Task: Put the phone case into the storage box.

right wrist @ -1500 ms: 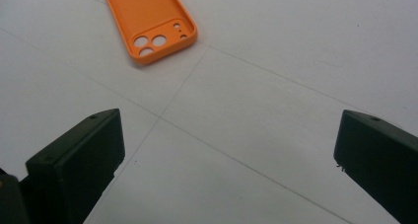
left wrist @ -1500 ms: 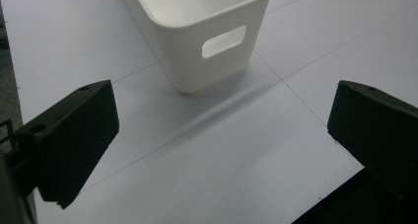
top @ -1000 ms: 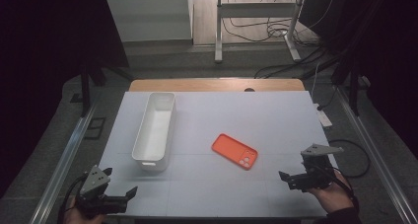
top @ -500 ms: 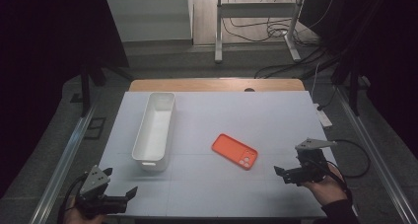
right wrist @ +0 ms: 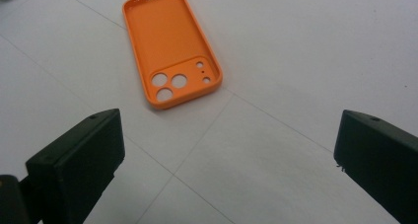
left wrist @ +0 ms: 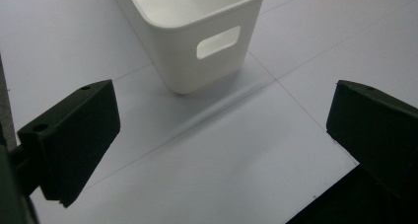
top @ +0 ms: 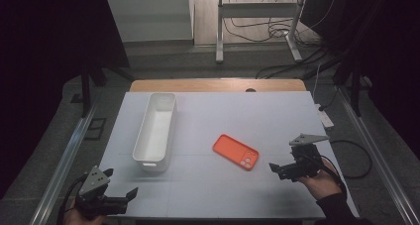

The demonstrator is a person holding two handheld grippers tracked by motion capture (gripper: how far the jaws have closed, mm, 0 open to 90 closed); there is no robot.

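The orange phone case (top: 236, 152) lies flat on the white table (top: 257, 116), inner side up, a little right of the middle, with its camera cut-outs at the end nearer the person. The right gripper (top: 279, 169) hovers just right of it near the table's right front corner, jaws spread wide and empty; in the right gripper view the phone case (right wrist: 171, 46) sits ahead between the two black jaws, apart from both, and its far end nearly meets the top edge of that view. The left gripper (top: 126, 196) is at the front left corner, jaws also wide apart with nothing between them. The white bin (top: 156, 129) stands left of the middle, its long side running away from the person. In the left gripper view the white bin (left wrist: 197, 31) is cut off at the top, so only its near end with the handle slot is seen. The hands holding the grippers are partly cut off by the lower edge of the high view, and the room around the table is too dark to make out.
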